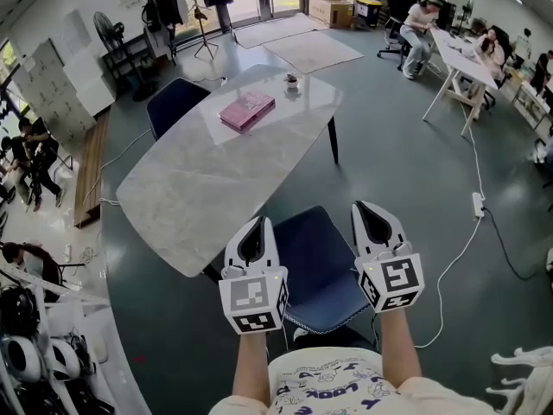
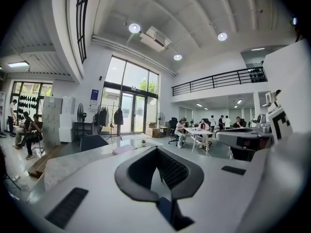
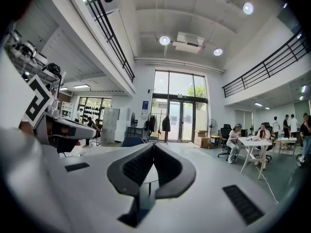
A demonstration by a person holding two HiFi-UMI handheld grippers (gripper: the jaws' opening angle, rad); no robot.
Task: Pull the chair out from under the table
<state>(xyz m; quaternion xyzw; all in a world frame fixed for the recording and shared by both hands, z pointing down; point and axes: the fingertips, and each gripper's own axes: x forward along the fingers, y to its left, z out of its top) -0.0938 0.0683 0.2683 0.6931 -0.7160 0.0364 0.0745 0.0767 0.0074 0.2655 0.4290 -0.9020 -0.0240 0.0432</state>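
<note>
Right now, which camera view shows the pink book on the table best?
The head view: the pink book lies fully visible from above on the table. The left gripper view shows it small and edge-on; the right gripper view doesn't show it clearly.

1. At seven o'clock we see our left gripper (image 1: 257, 225): white, with black ribbed pads (image 2: 171, 168).
2. Our right gripper (image 1: 370, 210), at five o'clock, looks alike.
3. Each carries a white cube (image 1: 253, 301) with black square markers.
4. At six o'clock, our shirt (image 1: 333, 387) is cream with dark blue print.

Bright, even light from round ceiling lamps (image 2: 134, 28) and tall windows (image 3: 178, 106); strong fisheye bending, dark vignetted corners.
</note>
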